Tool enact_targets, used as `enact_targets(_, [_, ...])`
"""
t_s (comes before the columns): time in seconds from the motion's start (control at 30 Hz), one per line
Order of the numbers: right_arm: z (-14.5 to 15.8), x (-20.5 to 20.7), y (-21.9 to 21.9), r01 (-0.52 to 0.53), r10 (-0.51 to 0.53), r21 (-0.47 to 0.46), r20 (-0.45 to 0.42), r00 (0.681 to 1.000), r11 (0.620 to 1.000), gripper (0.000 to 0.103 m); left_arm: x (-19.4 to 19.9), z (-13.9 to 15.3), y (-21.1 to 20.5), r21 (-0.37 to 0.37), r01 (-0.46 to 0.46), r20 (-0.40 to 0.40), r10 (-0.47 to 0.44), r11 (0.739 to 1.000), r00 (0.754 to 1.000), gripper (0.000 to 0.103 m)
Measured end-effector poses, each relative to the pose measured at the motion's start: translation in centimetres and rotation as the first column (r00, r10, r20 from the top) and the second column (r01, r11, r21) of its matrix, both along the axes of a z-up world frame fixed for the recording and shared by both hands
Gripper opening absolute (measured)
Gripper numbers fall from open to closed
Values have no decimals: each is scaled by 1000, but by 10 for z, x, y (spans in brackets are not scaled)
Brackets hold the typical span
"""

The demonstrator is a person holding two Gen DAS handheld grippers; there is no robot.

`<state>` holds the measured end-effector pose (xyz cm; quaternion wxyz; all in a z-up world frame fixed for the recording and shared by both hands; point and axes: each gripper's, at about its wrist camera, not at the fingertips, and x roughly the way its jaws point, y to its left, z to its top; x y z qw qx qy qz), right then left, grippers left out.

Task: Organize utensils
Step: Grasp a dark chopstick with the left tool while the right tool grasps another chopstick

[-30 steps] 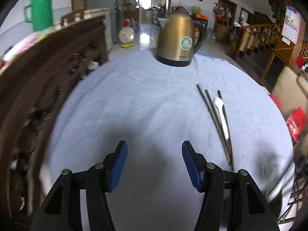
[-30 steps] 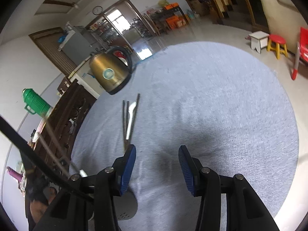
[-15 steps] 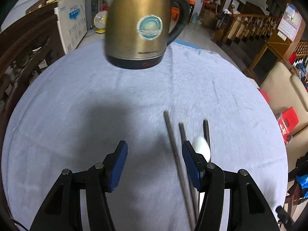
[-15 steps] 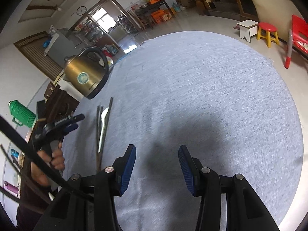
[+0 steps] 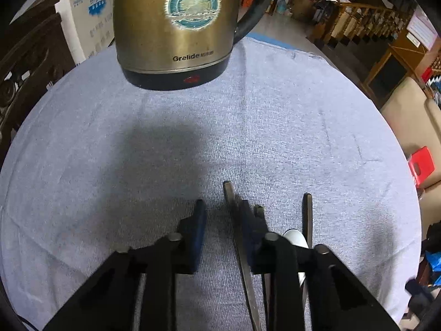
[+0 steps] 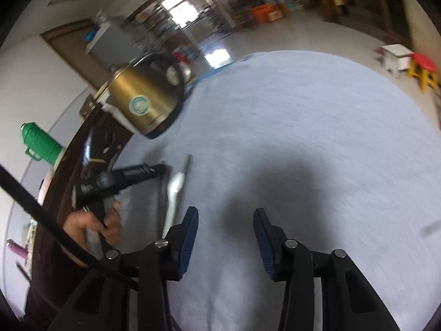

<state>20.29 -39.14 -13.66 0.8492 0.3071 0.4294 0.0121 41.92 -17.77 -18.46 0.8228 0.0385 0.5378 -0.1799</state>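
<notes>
Brass kettle [image 5: 176, 27] beyond chopsticks [image 5: 242, 248], white spoon [image 5: 296, 238], blue cloth [image 5: 303, 127]

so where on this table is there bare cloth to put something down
Bare cloth fills the wide right side ahead of the right gripper, out to the table edge. Another free patch lies between the kettle and the left gripper. It is crowded where the chopsticks and white spoon lie, with the left gripper's jaws closing there.

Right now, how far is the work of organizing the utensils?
Just starting. Nothing looks sorted yet: the chopsticks and white spoon lie together on the cloth. The left hand-held gripper is closing around one chopstick. The right hand-held gripper is open, empty.
</notes>
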Motion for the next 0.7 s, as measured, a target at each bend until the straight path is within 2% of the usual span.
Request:
enact_targets(0.03, [0,13,4,-25,25,5,-7,1000,1000,45,1,-1,1,9,8,6,-8,1000,1000,8])
enact_targets(0.17, [-4,74,28,-112,112,9,-57,992,994,45,1,-2,14,-4,42,2,-42,999,999,6])
enact_targets(0.27, [-11,110,44,-157,156,-6,-116,981,988,45,-5,-1,30,12,74,0,-74,997,997,5])
enact_targets(0.5, [-31,163,67,-185,147,-111,-285,947,976,45,-9,3,59,-29,96,-46,-97,995,994,6])
enact_targets(0.57, [-36,172,72,-189,138,-132,-326,935,973,45,-2,4,58,-48,92,-54,-95,995,994,8])
enact_targets(0.63, [-42,178,78,-199,139,-138,-359,923,970,40,-2,2,54,-45,89,-58,-92,995,994,19])
enact_targets(0.67, [-43,181,81,-206,136,-158,-369,919,966,39,-1,1,52,-48,86,-61,-89,995,994,19])
enact_targets(0.7, [-42,183,84,-210,132,-181,-368,920,961,32,-1,2,47,-46,87,-55,-89,995,994,19])
